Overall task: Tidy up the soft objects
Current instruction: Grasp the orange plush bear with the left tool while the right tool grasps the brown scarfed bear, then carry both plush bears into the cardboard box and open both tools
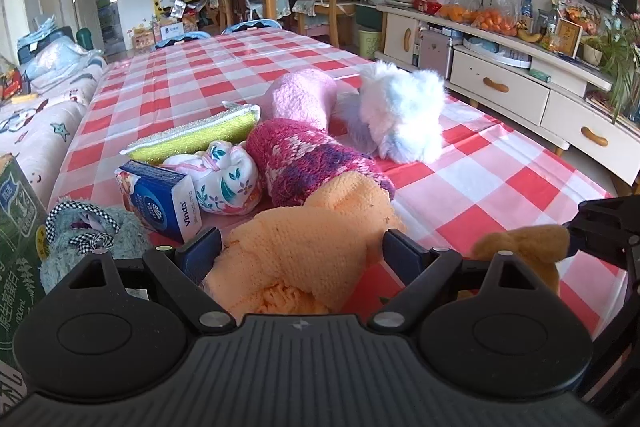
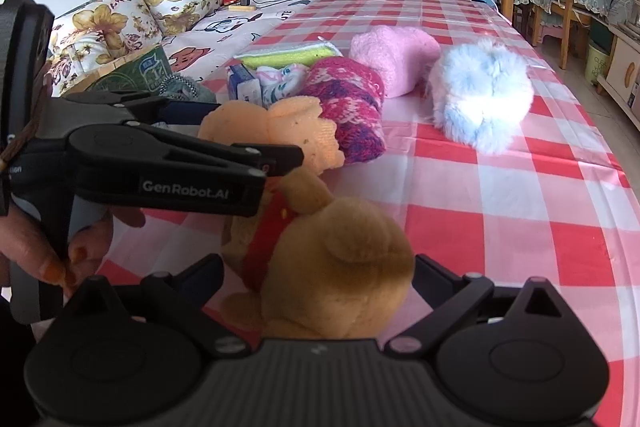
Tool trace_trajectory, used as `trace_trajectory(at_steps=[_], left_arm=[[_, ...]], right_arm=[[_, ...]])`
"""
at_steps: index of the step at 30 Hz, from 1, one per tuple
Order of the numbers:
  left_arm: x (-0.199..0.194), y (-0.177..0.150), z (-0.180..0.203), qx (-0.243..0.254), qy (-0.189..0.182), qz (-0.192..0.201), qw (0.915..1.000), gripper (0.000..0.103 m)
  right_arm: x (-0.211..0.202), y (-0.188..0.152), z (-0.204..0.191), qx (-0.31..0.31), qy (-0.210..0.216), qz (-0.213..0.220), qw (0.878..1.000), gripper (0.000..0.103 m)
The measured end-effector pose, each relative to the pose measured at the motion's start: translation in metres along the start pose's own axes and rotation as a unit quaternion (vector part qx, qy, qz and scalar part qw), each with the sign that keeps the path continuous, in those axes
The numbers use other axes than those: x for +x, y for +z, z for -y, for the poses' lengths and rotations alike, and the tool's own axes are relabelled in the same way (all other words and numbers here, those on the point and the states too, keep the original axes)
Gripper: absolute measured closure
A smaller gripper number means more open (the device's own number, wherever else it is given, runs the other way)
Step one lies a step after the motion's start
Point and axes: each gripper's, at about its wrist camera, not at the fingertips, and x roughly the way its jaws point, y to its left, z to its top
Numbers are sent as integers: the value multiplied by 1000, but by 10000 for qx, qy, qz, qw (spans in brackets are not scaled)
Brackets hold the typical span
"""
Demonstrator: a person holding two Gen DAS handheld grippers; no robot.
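Observation:
On the red-checked tablecloth (image 1: 500, 163) lies a row of soft things: an orange knit cloth (image 1: 304, 251), a magenta knit roll (image 1: 304, 163), a pink fluffy roll (image 1: 304, 99), a white-blue fluffy toy (image 1: 404, 111), a floral cloth bundle (image 1: 224, 183) and a green sponge pad (image 1: 196, 139). My left gripper (image 1: 302, 251) is open, its fingers on either side of the orange cloth. My right gripper (image 2: 316, 279) is open around a brown plush bear (image 2: 340, 275), which also shows in the left wrist view (image 1: 524, 247). The left gripper also shows in the right wrist view (image 2: 224, 135).
A Vinda tissue pack (image 1: 160, 203) and a teal fuzzy pouch (image 1: 92, 239) lie at the left, beside a green carton (image 1: 16, 227). A sofa (image 2: 132, 15) runs along the table's left. A white cabinet (image 1: 520, 79) with fruit stands to the right. Chairs stand behind the table.

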Motion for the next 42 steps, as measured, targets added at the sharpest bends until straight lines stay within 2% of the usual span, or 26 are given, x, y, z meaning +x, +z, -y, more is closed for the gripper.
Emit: trace_trajectory(at_steps=[2, 4, 6, 9, 15, 23, 33, 42], left_arm=[[3, 2, -2, -82, 29, -40, 10000, 2], [5, 3, -3, -110, 109, -74, 9999, 9], [4, 1, -2, -113, 210, -103, 9997, 14], [2, 1, -4, -204, 216, -110, 9995, 18], [-3, -1, -5, -385, 272, -89, 9988, 23], [-11, -1, -9, -651, 354, -52, 9972, 24], [-49, 9, -23, -982, 547, 481, 9925, 23], [-107, 8, -58, -1533, 767, 1120, 9788, 23]], right_arm=[[1, 1, -2, -37, -25, -25, 10000, 6], [2, 2, -4, -104, -32, -31, 9999, 12], [3, 3, -7, -233, -120, -46, 9996, 14], [2, 2, -7, -321, -145, -44, 9994, 17], [-1, 6, -5, -295, -175, -39, 9994, 23], [-14, 14, -2, -175, -282, 211, 9992, 24], [-26, 31, -19, -123, -162, 568, 9982, 24], [-32, 52, -64, -337, 303, 943, 9945, 24]])
